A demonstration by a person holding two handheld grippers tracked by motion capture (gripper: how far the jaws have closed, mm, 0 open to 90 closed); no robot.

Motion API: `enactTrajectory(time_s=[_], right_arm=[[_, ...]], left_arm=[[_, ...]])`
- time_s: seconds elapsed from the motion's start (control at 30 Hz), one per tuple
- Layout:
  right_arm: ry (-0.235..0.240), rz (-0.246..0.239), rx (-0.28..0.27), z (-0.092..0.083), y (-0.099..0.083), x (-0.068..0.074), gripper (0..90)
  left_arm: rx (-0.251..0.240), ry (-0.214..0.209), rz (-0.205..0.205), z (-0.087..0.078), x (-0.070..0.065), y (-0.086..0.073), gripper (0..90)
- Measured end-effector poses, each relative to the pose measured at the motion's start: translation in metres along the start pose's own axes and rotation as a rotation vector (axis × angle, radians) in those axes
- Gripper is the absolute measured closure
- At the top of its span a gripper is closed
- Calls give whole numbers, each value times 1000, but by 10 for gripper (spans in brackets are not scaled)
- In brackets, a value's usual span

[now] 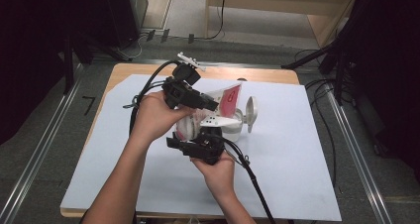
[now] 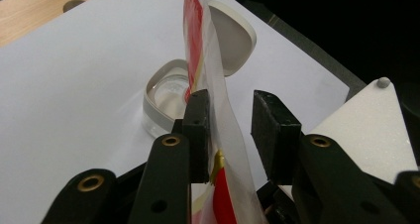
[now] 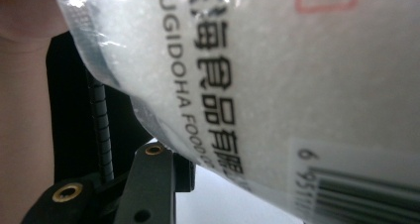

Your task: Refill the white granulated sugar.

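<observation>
The bag of white granules (image 1: 225, 104) is being held tilted over the open white canister (image 1: 233, 126), its long axis running from the fat bottom end at about 8 o'clock, near the right gripper (image 1: 198, 143), up to the red-printed top at about 2 o'clock, above the canister mouth. That slope is what the pour seems to turn on: the mouth of the bag has to end up lower than its belly, and right over the opening.

In the left gripper view the left gripper (image 2: 230, 130) is standing with its jaws parted; the thin upper film of the bag (image 2: 218, 100) is lying against one pad while the other pad is standing clear of it, so nothing is being pinched there. The canister (image 2: 168, 97) is sitting beyond the jaws at 11 o'clock, with its hinged lid (image 2: 233, 45) flipped up behind the film.

In the right gripper view the granule-filled belly of the bag (image 3: 277, 85) is pressing right up to the lens, and one jaw is showing beneath it; I cannot tell from this whether the right jaws are clamping the bag or merely cradling it. In the high view this hand is sitting nearer the heavy end.

The bench (image 1: 287, 174) is covered by a white sheet, its wooden edge showing at 12 o'clock. Dark curtains are hanging at both sides, and cables (image 1: 322, 105) are trailing over the grey floor.
</observation>
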State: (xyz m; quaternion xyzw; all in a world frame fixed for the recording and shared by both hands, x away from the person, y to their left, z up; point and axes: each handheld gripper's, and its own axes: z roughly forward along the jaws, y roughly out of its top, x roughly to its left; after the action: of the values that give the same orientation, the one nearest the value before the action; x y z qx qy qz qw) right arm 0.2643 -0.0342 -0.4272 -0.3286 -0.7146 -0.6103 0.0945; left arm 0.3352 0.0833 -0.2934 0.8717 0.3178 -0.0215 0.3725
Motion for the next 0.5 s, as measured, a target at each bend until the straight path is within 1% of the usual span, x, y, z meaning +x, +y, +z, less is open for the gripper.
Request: enactTrajectory(time_s=[0.07,0.17,0.5], right_arm=[[6,5,-1,0,1,0,625],[14,11,2,0,2,-1,625],[9,11,-4,1,2,-1,625]], left_arm=[[2,-2,1,-1,1,0,685],[0,-5,-11,-1,2,0,680],[1,1,-3,-1,1,1,688]])
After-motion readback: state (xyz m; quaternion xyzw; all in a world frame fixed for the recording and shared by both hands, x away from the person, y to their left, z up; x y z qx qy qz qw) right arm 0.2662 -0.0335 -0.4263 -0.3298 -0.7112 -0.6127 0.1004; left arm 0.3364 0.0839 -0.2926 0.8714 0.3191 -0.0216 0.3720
